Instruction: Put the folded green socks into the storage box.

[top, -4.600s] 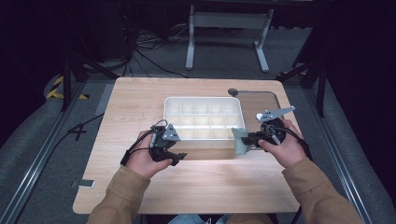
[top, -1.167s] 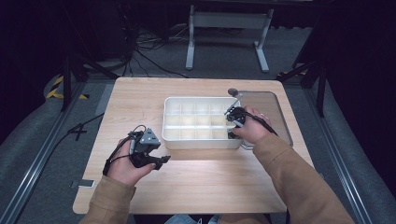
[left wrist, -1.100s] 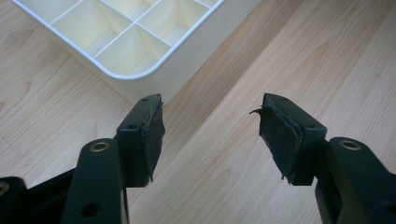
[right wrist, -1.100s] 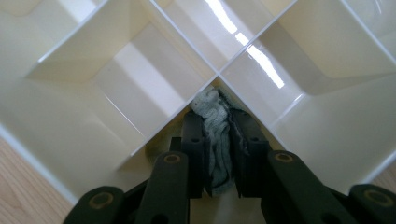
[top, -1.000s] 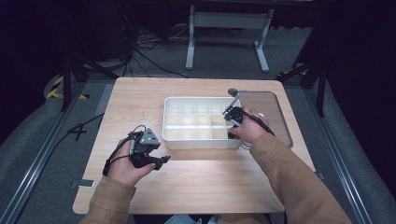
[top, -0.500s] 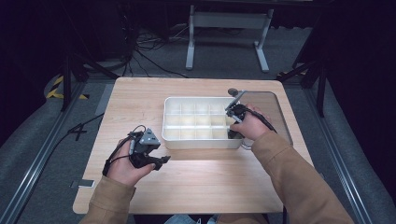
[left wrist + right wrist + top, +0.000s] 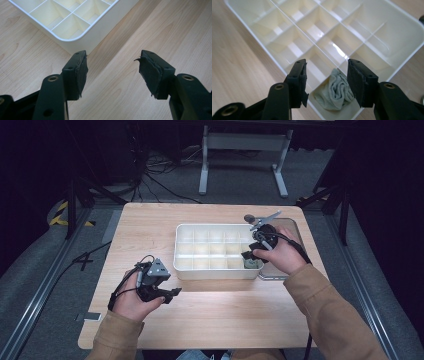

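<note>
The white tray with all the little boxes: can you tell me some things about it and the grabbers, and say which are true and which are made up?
1. A crumpled grey cloth lies in one compartment of the white divided tray. True.
2. The right gripper is squeezing the cloth. False: its jaws have just been opening and stand apart above the cloth, pads off it.
3. The left gripper is wide open with nothing between its jaws. True.
4. The left gripper is inside the tray. False: it is over the wooden table, beside a rounded corner of the tray.
5. Every compartment holds a cloth. False: the other compartments in sight are empty.
</note>
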Demonstrator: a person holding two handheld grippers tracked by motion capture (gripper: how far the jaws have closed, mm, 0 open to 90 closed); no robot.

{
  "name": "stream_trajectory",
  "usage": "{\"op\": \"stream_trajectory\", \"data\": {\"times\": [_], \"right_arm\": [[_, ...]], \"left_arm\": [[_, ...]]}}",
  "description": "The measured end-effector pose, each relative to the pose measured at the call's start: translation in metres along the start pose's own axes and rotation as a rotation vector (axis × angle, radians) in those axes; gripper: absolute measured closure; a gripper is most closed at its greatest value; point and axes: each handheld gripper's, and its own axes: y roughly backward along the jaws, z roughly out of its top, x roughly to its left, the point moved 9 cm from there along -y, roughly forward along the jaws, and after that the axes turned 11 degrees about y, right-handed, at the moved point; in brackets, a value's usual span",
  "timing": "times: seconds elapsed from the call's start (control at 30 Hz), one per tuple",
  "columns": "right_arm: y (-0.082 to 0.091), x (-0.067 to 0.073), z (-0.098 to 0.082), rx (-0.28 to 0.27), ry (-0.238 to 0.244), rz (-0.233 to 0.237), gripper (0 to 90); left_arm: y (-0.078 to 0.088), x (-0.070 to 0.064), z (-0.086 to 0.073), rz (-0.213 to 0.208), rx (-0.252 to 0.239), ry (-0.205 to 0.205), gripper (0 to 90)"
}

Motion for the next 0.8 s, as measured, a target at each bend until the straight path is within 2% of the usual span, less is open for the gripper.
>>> {"op": "stream_trajectory", "data": {"times": [0.07,0.13,0.2,0.43,0.63,0.73,0.8], "right_arm": [[0.012,0.004,0.003,-0.063,0.012,0.005,49.6],[0.022,0.008,0.002,-0.102,0.02,0.01,48.5],[0.03,0.012,-0.002,-0.129,0.016,0.037,47.2],[0.051,0.02,-0.011,-0.215,0.066,0.055,44.6],[0.058,0.03,-0.022,-0.241,0.096,0.077,43.2],[0.062,0.038,-0.027,-0.271,0.117,0.089,41.9],[0.064,0.041,-0.032,-0.267,0.132,0.064,42.4]], "left_arm": [[0.001,-0.001,0.001,-0.005,-0.004,0.001,40.2],[0.001,-0.002,0.002,-0.009,-0.007,-0.003,40.2],[0.002,-0.003,0.003,-0.012,-0.008,-0.006,40.2],[0.004,-0.012,0.007,-0.054,-0.015,-0.014,40.3],[0.005,-0.015,0.009,-0.064,-0.011,-0.025,40.3],[0.004,-0.016,0.009,-0.067,-0.009,-0.024,40.3],[0.005,-0.017,0.009,-0.068,-0.01,-0.024,40.4]]}}
